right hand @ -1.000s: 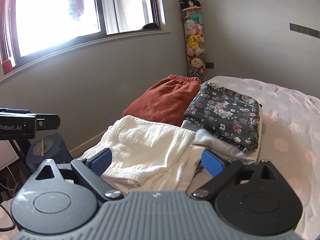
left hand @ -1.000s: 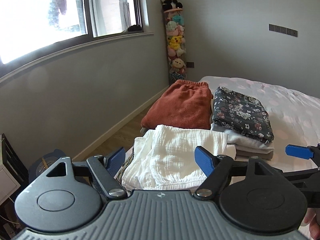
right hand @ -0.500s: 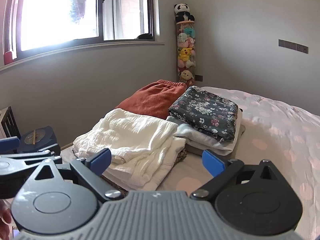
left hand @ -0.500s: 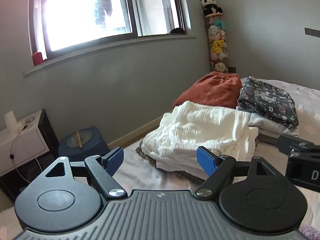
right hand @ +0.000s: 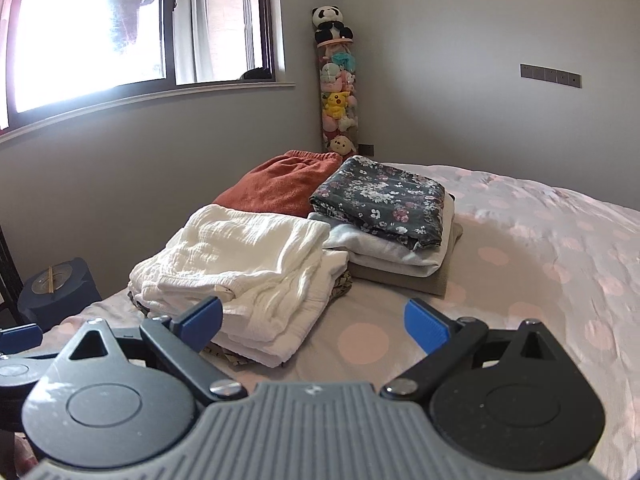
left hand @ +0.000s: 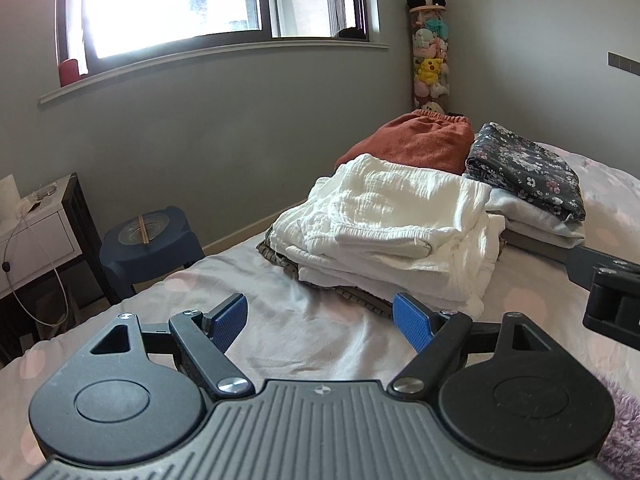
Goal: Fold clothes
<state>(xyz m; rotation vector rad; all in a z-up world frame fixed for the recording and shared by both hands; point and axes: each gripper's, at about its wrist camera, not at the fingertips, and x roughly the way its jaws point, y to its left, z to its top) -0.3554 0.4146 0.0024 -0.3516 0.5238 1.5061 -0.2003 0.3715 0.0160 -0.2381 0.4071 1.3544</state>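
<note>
Both grippers backed off crinkly white stack; jaws wide.

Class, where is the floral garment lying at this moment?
In both views the floral garment tops the right-hand stack on the bed, beside the rust garment and behind the white pile.

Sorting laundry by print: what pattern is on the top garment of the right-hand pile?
Dark with small flowers, the garment; clearest in the right wrist view.
</note>
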